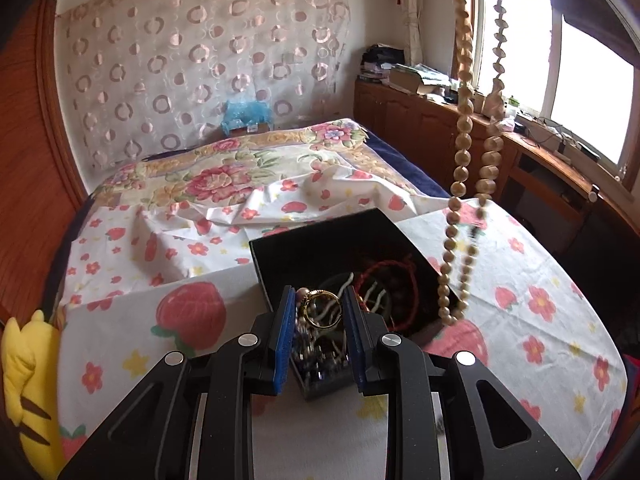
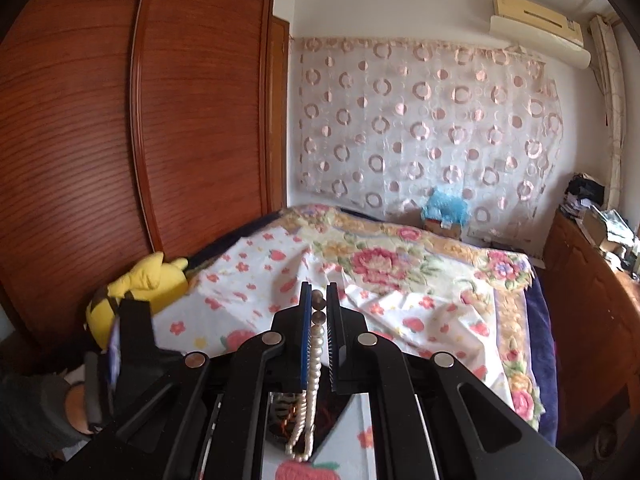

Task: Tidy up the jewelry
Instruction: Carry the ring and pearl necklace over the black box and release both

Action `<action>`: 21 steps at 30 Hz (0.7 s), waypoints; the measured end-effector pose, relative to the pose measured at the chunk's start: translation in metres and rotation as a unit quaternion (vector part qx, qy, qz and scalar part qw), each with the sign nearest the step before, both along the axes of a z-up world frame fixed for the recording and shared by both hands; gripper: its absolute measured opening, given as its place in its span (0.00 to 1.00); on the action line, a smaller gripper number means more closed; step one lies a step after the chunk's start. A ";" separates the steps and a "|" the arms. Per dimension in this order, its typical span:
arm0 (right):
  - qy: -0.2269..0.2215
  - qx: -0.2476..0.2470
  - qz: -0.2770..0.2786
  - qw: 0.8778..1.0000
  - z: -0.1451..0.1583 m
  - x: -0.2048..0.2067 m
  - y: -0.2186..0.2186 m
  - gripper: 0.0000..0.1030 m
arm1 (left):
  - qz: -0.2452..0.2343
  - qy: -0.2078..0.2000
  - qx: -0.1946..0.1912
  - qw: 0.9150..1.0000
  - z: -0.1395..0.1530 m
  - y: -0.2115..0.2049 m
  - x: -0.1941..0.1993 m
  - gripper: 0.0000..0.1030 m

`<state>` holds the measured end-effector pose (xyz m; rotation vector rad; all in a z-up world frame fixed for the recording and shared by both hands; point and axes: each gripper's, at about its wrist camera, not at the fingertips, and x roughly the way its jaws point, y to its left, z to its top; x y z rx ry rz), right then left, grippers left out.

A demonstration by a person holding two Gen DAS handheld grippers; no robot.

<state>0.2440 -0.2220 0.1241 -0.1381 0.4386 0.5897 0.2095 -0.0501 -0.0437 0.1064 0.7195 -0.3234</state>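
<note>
A black jewelry box [image 1: 304, 248] lies open on the strawberry-print sheet [image 1: 520, 280], holding a red cord bracelet [image 1: 384, 276] and tangled chains. My left gripper [image 1: 318, 304] is low over the box's near end, its blue pads shut on a gold ring [image 1: 320, 308]. My right gripper [image 2: 319, 300] is high above the box, shut on a pearl necklace [image 2: 316, 344]. The necklace also shows in the left wrist view [image 1: 464, 120], hanging as a long loop with its lower end at the box's right edge. The box [image 2: 336, 404] appears below the right gripper.
A yellow plush toy [image 1: 28, 380] lies at the bed's left edge beside the wooden wardrobe [image 2: 160, 120]. A floral blanket [image 1: 224, 176] covers the far bed. Wooden cabinets [image 1: 400, 120] with clutter run along the right under the window.
</note>
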 end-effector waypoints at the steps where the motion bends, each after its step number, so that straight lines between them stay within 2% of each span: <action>1: 0.000 0.005 0.000 1.000 0.000 0.005 0.000 0.08 | -0.001 0.001 -0.001 1.000 -0.001 0.000 0.004 0.22; 5: -0.003 0.019 -0.002 1.000 0.000 0.022 -0.004 0.08 | -0.003 0.009 0.003 1.000 -0.009 -0.001 0.022 0.22; 9: 0.017 0.027 0.007 0.999 -0.016 0.039 -0.004 0.08 | -0.005 0.014 0.006 1.000 -0.014 -0.001 0.030 0.22; 14: 0.063 0.006 0.002 0.998 -0.063 0.060 0.003 0.08 | -0.008 0.014 0.003 1.000 -0.011 0.000 0.031 0.23; 18: 0.096 -0.004 0.008 0.995 -0.097 0.064 0.012 0.08 | -0.011 0.004 0.007 1.000 -0.004 0.000 0.024 0.36; 21: 0.114 -0.020 0.011 0.993 -0.119 0.066 0.019 0.08 | -0.013 -0.003 0.013 1.000 0.002 -0.001 0.018 0.36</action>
